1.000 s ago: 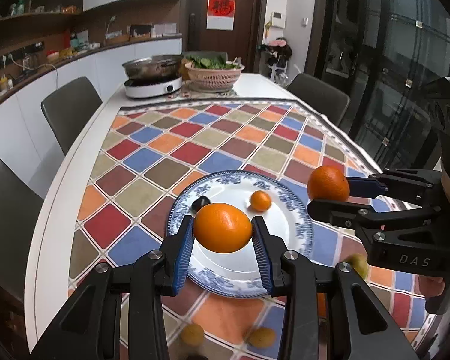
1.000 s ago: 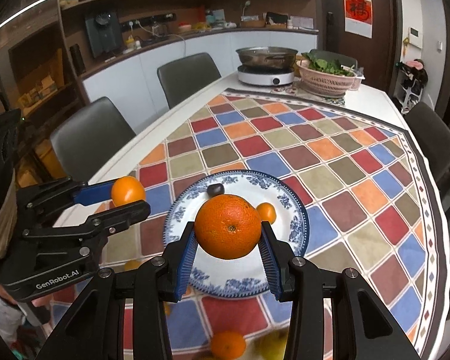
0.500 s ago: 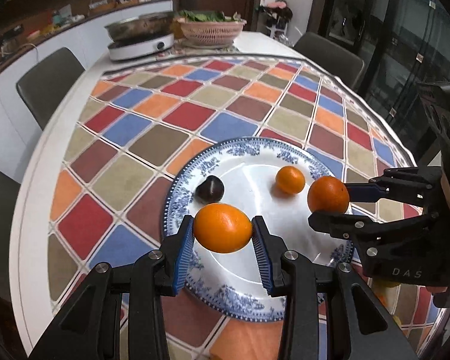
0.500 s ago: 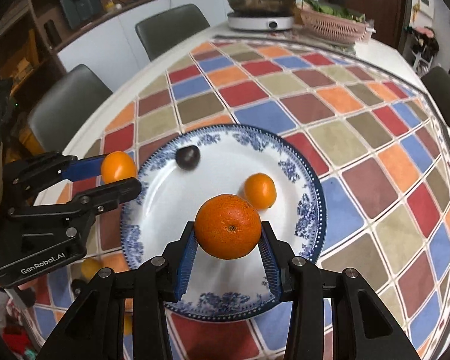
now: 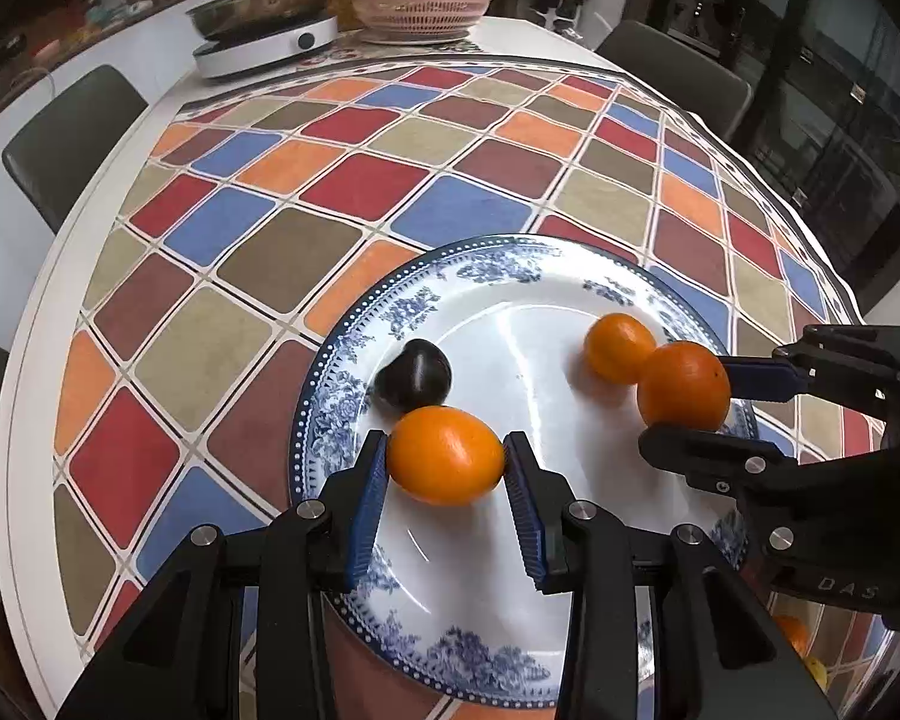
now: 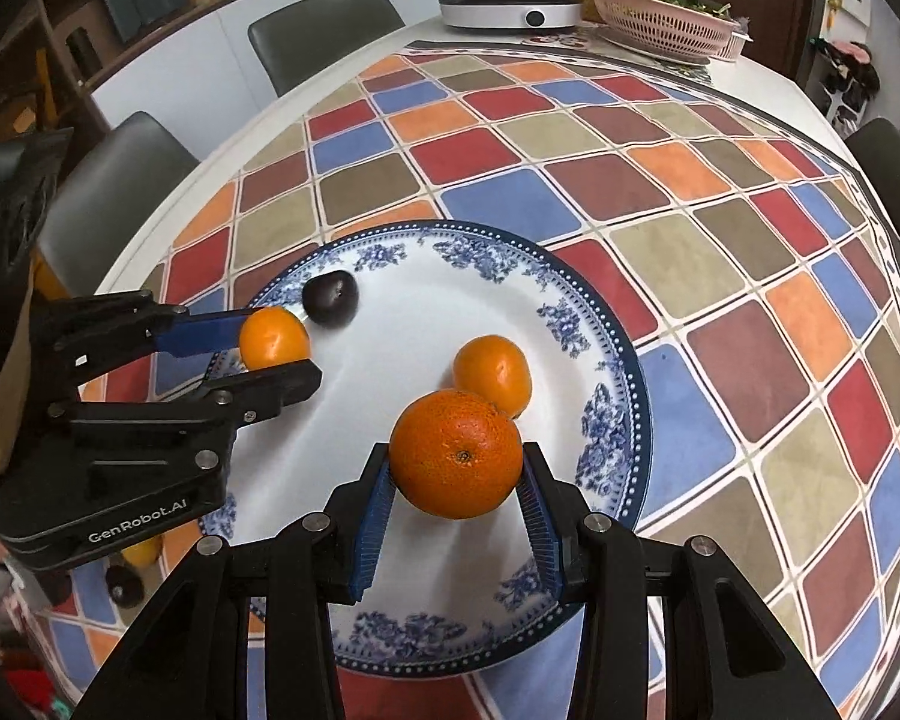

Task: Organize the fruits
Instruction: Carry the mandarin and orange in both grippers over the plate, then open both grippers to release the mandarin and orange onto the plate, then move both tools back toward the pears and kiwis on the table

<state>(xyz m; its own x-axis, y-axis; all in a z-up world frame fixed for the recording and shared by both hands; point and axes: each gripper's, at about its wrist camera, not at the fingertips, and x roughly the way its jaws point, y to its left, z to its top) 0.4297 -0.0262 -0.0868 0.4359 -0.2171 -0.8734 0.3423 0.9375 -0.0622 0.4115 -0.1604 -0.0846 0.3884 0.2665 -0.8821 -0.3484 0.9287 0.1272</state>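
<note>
**Both claws loaded over the plate**

"GenRobot.AI" is read on the left gripper [image 6: 273, 354] body in the right wrist view; "DAS" is read on the right gripper [image 5: 681, 405] body in the left wrist view.

The left gripper is clamped on a small orange [image 5: 445, 456], blue pads pressed to both sides. It is held over the plate [image 5: 480, 663], just in front of a dark fruit [image 5: 414, 375] lying there.

The right gripper is clamped on a large orange [image 6: 456, 454], held over the plate's near right part. A mandarin [image 6: 493, 375] is seen on the plate just behind it; contact cannot be told.
</note>
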